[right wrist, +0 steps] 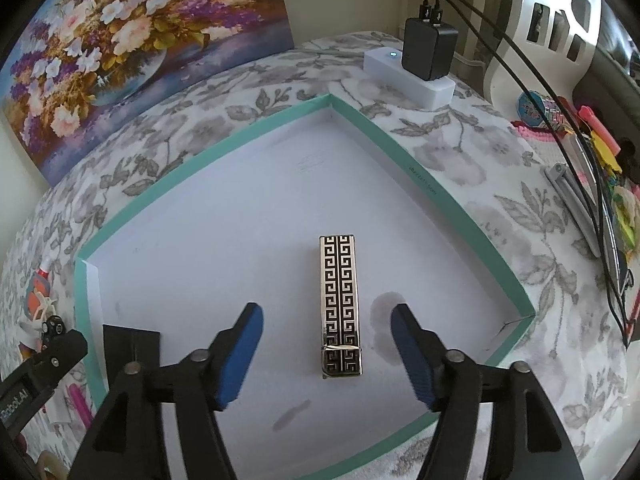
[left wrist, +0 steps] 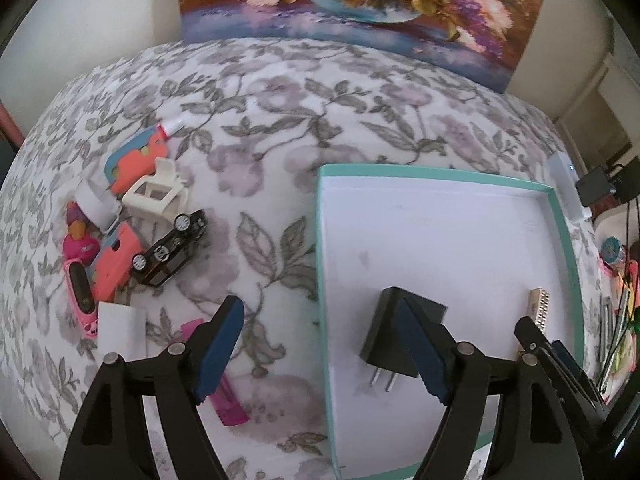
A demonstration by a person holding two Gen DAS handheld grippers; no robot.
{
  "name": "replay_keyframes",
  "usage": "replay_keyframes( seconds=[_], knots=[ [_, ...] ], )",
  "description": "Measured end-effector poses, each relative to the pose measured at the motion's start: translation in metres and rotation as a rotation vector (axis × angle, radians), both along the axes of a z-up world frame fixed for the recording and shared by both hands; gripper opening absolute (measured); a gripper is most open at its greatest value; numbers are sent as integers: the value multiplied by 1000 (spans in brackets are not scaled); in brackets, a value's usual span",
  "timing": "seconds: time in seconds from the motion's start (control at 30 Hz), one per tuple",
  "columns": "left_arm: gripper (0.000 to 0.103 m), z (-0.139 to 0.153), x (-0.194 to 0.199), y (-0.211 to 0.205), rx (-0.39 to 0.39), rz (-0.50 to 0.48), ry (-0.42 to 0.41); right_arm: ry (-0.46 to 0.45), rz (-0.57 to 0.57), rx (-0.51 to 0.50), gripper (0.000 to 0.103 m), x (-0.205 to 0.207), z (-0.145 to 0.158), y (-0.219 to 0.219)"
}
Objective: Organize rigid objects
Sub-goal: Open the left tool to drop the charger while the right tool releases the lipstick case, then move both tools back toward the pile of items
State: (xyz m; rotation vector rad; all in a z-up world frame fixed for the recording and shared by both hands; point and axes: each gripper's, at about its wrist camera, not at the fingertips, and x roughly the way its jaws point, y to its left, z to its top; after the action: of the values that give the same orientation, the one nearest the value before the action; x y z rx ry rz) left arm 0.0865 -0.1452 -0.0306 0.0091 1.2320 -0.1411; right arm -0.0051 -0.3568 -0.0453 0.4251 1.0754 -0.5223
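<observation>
**Both claws spread over the teal tray**

Left wrist view: we see the left claw [left wrist: 320, 348] with its blue pads apart and nothing between them. One finger hangs over the floral-cloth surface [left wrist: 280, 128], the other over the teal-rimmed tray [left wrist: 560, 232]. A black plug adapter [left wrist: 384, 328] lies flat on the tray floor, prongs toward us, partly behind the right-hand finger. At the tray's right side stands a patterned gold-and-black box [left wrist: 540, 312]. Left of the tray sits a cluster of toys: a black toy car [left wrist: 168, 248], a white toy chair [left wrist: 154, 196] and orange and pink pieces. A pink bar [left wrist: 230, 404] lies under the left-hand finger.

Right wrist view: we note the right claw [right wrist: 326, 348] open, pads clear of the patterned box [right wrist: 340, 304], which lies flat on the tray [right wrist: 460, 208] floor between the fingers. The adapter [right wrist: 128, 344] shows at lower left, inside the tray.
</observation>
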Motion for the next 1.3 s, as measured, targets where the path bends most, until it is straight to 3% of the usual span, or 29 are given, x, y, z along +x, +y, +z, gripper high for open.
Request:
replay_keyframes(
  seconds=[0.13, 0.23, 0.3, 0.33, 0.37, 1.0, 1.2, 1.3],
  knots=[
    [80, -1, 2, 6, -7, 21, 9, 1, -12, 7, 84, 0, -2, -1],
    [80, 0, 2, 10, 1, 39, 2, 0, -15, 9, 85, 0, -2, -2],
    [87, 0, 3, 12, 19, 46, -4, 3, -15, 4, 97, 0, -2, -1],
    [96, 0, 3, 13, 24, 49, -5, 3, -15, 3, 101, 0, -3, -1],
    [97, 0, 3, 14, 28, 53, -5, -1, -14, 4, 103, 0, -3, 0],
    [97, 5, 5, 26, 16, 81, 6, 30, -1, -11, 103, 3, -6, 3],
    [97, 18, 3, 33, -4, 85, -17, -39, 2, -9, 103, 1, 10, 5],
    [97, 26, 0, 38, -12, 86, -33, -66, 37, -63, 103, 3, 22, 15]
  ],
)
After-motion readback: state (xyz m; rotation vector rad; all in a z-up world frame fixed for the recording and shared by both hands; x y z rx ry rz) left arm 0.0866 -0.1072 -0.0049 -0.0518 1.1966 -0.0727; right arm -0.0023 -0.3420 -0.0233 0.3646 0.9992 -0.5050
